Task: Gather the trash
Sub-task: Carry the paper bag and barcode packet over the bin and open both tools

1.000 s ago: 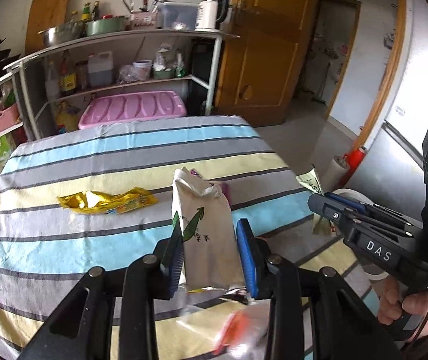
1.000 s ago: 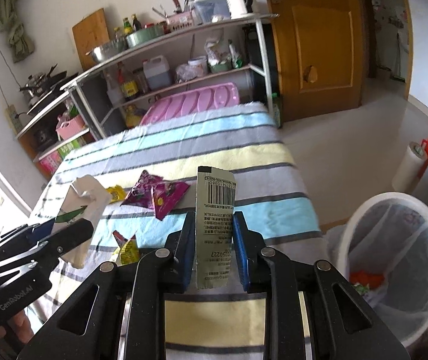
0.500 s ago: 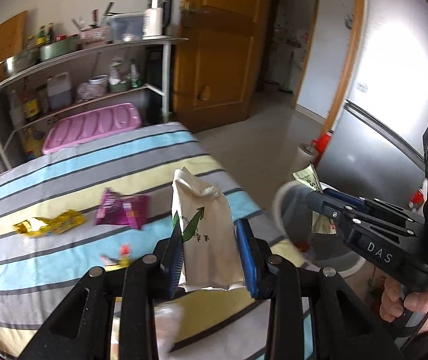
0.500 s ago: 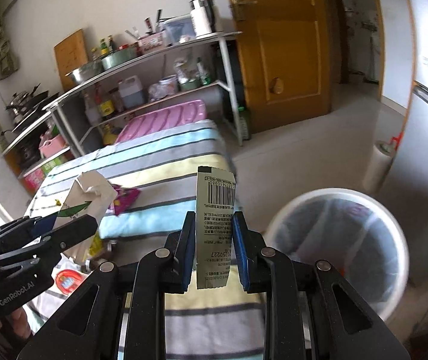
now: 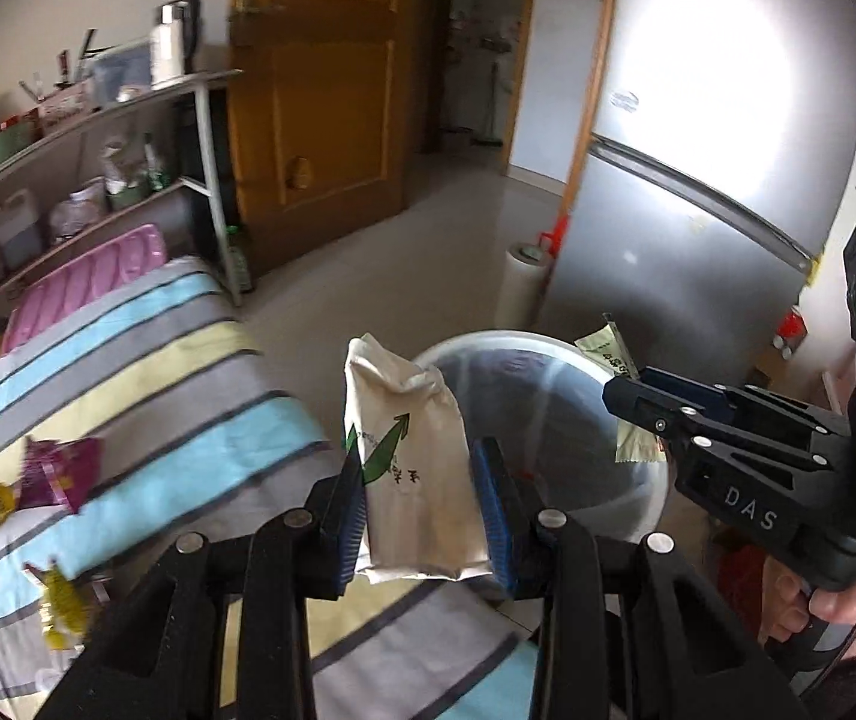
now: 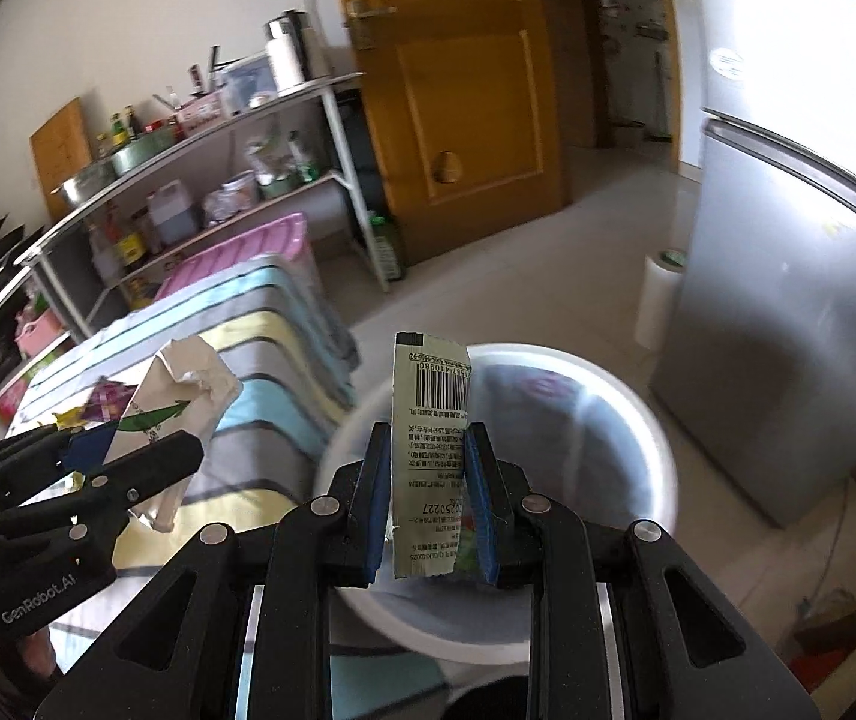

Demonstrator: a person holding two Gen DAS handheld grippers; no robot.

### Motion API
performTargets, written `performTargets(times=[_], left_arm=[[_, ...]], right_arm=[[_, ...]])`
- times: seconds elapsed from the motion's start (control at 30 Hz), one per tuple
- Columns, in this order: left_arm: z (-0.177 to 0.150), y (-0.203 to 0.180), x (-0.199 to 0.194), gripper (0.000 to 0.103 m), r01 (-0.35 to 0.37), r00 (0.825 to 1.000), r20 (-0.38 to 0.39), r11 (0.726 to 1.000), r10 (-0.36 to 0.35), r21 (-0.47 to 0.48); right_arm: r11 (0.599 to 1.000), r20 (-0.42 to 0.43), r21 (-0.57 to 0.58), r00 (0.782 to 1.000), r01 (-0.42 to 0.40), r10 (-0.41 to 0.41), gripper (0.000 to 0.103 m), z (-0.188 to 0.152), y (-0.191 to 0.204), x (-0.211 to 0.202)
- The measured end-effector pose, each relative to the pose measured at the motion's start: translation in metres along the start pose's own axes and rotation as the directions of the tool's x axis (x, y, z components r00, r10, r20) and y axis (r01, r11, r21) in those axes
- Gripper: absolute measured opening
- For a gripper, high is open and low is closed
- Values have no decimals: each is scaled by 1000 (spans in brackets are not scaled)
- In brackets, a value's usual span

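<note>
Beside the striped worktop [image 5: 146, 372], each claw grips light, crushable trash by its lower half over the bin [image 6: 655, 438]: left claw [image 5: 422, 504] a pouch [image 5: 410, 456], right claw [image 6: 428, 498] a sachet [image 6: 430, 420].

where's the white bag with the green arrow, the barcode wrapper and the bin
white bag [image 5: 422, 480], left wrist view, its printed front
barcode wrapper [image 6: 430, 414], right wrist view, below the barcode
bin [image 6: 655, 438], right wrist view, white rim

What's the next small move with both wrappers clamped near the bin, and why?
Probably open the right gripper first: its barcode wrapper already hangs over the white bin. The left gripper's white packet sits at the rim.
</note>
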State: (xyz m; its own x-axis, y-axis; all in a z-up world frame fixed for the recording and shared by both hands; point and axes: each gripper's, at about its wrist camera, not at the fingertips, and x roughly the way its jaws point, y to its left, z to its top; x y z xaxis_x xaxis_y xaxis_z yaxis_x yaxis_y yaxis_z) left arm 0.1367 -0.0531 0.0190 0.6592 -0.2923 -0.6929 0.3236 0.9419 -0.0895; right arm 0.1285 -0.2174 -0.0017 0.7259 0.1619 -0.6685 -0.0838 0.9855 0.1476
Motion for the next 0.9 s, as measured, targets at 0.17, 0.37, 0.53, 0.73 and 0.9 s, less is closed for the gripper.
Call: performTargets(times=[0.17, 0.37, 0.53, 0.73, 0.9], left_arm=[[1, -24, 22, 36, 31, 999, -39, 999, -30, 29], [-5, -45, 45, 37, 50, 994, -96, 998, -46, 44], [-6, -49, 57, 37, 45, 991, -128, 998, -39, 42], [-9, -46, 61, 38, 46, 989, -143, 999, -41, 29], [-8, -43, 60, 56, 48, 989, -139, 999, -45, 14]], right_arm=[[999, -40, 22, 999, 25, -24, 25, -6, -26, 10], [998, -99, 45, 994, 48, -44, 25, -17, -49, 27], [998, -152, 46, 987, 53, -45, 25, -25, -56, 43], [998, -167, 46, 985, 46, -38, 26, -31, -58, 48], [997, -155, 56, 987, 59, -49, 26, -30, -59, 45]])
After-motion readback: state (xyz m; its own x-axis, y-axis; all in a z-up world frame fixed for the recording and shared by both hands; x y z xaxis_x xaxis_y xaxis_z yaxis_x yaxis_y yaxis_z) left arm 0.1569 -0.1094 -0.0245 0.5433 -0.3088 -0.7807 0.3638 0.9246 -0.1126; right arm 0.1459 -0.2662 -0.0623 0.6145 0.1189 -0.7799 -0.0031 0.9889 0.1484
